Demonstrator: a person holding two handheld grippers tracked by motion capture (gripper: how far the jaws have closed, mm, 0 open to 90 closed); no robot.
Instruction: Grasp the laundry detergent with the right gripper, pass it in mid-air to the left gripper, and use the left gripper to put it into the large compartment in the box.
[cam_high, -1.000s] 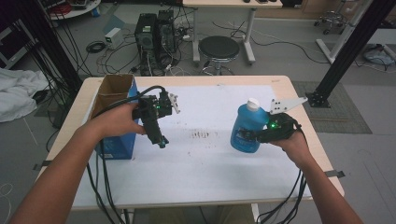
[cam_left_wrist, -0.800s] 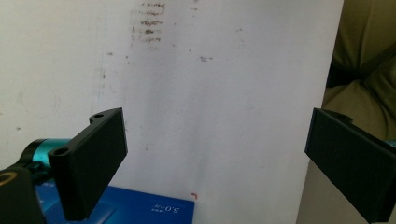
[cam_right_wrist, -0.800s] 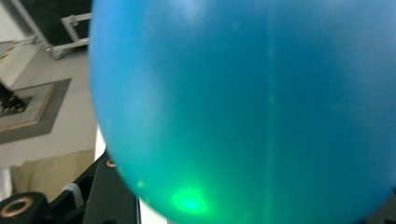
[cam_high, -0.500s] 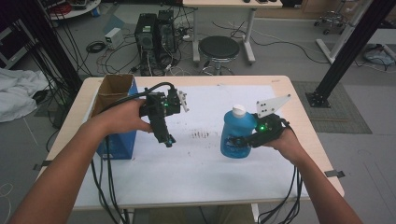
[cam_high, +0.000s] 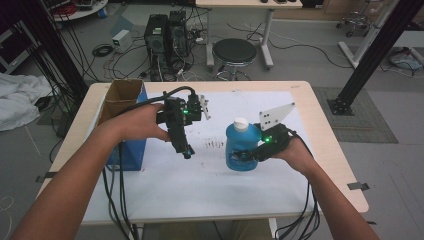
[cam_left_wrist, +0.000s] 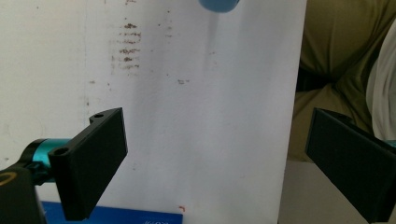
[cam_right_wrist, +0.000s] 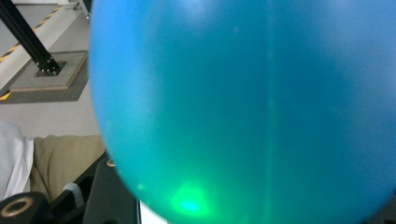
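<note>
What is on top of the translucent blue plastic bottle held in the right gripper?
A white cap closes the neck of the blue plastic bottle, which the right gripper grips around its body. Whether the cap is screwed tight cannot be told; its contents are hidden.

Two black handheld grippers are trailing black cables.
The left gripper (cam_high: 186, 150) is showing flat black jaws, a teal fitting and a green light; the right gripper (cam_high: 244, 156) is carrying a grey three-cornered plate, also glowing green.

Left tongs (cam_left_wrist: 219, 163) gape wide over the stained white sheet (cam_left_wrist: 196, 93), what looks like a blue bottle (cam_left_wrist: 218, 4) beyond.
</note>
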